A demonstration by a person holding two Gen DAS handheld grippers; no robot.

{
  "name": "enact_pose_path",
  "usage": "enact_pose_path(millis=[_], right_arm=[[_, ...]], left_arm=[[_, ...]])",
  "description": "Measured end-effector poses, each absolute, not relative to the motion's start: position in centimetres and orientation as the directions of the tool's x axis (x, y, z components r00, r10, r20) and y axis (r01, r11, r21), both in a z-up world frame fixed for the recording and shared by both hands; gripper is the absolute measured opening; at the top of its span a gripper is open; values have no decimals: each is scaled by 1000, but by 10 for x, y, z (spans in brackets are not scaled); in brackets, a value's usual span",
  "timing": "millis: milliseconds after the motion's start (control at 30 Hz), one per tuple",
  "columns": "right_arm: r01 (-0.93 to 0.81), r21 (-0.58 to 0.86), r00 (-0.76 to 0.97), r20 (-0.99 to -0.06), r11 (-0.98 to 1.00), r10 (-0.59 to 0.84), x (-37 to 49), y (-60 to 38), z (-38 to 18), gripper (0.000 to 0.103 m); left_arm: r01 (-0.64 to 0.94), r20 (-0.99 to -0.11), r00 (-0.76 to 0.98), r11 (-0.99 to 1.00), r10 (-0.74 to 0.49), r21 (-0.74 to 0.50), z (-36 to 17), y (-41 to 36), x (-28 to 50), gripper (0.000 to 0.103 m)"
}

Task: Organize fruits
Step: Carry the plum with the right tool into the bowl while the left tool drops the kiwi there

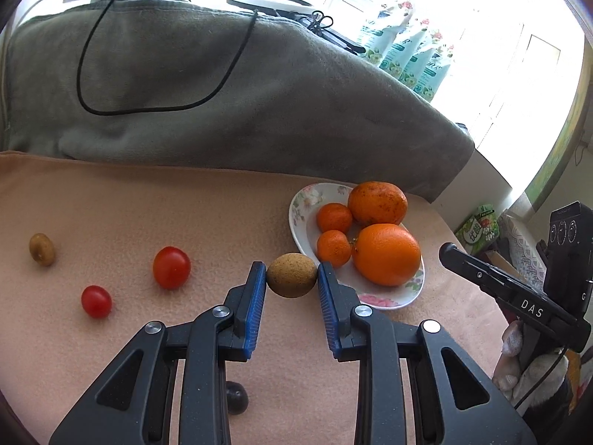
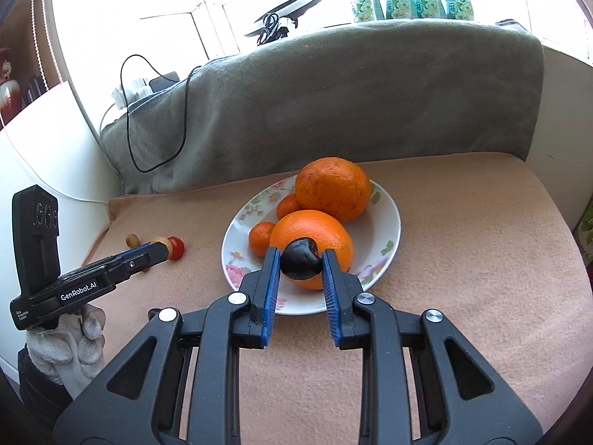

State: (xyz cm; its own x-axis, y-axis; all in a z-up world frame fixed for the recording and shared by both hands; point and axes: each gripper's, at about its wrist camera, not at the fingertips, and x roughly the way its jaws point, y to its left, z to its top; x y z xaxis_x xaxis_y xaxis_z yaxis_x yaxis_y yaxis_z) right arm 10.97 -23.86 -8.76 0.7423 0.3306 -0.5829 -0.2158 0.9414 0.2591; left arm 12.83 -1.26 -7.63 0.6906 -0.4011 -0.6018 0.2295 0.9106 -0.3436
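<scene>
My left tongs (image 1: 291, 276) are clamped on a brown fruit (image 1: 291, 275), my right tongs (image 2: 300, 259) on a dark plum (image 2: 301, 258), both near the plate (image 2: 389, 218) by the blanket's (image 2: 463, 259) right edge. The crowded oranges (image 2: 310, 246) could deflect either fruit so it rolls off. Only the left view shows two tomatoes (image 1: 171, 267) toward the blanket's left edge.

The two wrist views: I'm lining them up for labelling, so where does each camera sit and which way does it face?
Left wrist: on the left gripper, looking along its fingers, shut on a brown kiwi, toward the floral plate; the right gripper shows at right.
Right wrist: on the right gripper, shut on a dark plum, over the plate; the left gripper and a gloved hand show at left.
Shared: plate, oranges, grey blanket.
</scene>
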Motion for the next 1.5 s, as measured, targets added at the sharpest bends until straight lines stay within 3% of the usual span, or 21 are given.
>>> enact_pose_path(millis=[433, 1067, 1133, 1167, 1200, 1300, 1367, 1500], right_arm=[[-149, 237, 745, -611, 960, 267, 148, -266, -98, 24], [-162, 249, 733, -618, 955, 286, 164, -264, -101, 25], [-167, 243, 731, -620, 955, 286, 164, -263, -101, 35], [-167, 238, 734, -618, 957, 282, 163, -262, -100, 50], [-166, 233, 740, -613, 958, 277, 162, -261, -99, 57], [-172, 224, 748, -604, 959, 275, 160, -259, -96, 57], [-173, 218, 749, -604, 961, 272, 159, -258, -95, 58], [-169, 217, 757, -596, 961, 268, 155, -257, -94, 71]], left_arm=[[274, -616, 667, 906, -420, -322, -76, -48, 166, 27], [312, -611, 660, 899, -438, -308, -69, -65, 180, 30], [317, -608, 660, 897, -441, -307, -68, -66, 179, 42], [317, -608, 661, 898, -440, -306, -67, -66, 179, 46], [319, -607, 661, 897, -441, -305, -67, -66, 180, 46], [320, -604, 665, 898, -440, -303, -65, -66, 179, 46], [315, -600, 670, 899, -438, -304, -64, -65, 178, 56], [307, -594, 678, 902, -432, -304, -61, -63, 175, 68]])
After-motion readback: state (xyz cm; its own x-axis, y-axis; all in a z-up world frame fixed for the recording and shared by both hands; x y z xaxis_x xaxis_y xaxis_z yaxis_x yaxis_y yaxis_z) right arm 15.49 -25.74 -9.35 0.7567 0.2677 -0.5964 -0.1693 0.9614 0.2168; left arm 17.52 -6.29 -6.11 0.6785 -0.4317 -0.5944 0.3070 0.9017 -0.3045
